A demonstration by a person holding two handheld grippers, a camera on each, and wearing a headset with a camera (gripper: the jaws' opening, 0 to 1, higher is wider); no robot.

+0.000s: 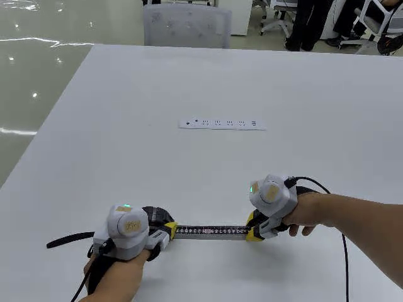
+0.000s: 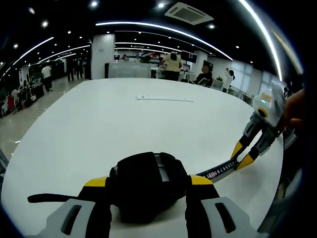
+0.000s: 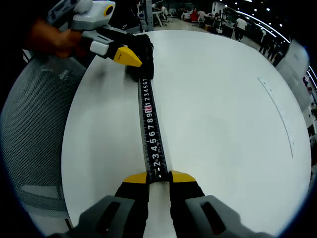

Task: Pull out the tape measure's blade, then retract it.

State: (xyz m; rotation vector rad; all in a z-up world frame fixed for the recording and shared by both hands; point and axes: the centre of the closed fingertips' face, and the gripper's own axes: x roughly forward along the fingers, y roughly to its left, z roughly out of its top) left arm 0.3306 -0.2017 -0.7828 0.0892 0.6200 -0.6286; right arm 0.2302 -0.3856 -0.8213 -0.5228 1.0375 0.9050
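White tabletop [image 1: 189, 82] runs wide and open ahead, as far as a power strip [image 1: 222, 124] mid-table. Near my edge sits the tape measure case [image 1: 157, 217], with my left gripper [image 1: 165, 231] clamped around it. Its blade [image 1: 211, 231] lies drawn out flat, and my right gripper [image 1: 253, 234] pinches the tip.

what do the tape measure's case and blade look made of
Case: matte black shell with a dull sheen, likely plastic, perhaps rubber-coated. Blade: thin flat dark strip with printed white numerals, probably painted steel, though the look alone leaves that open.
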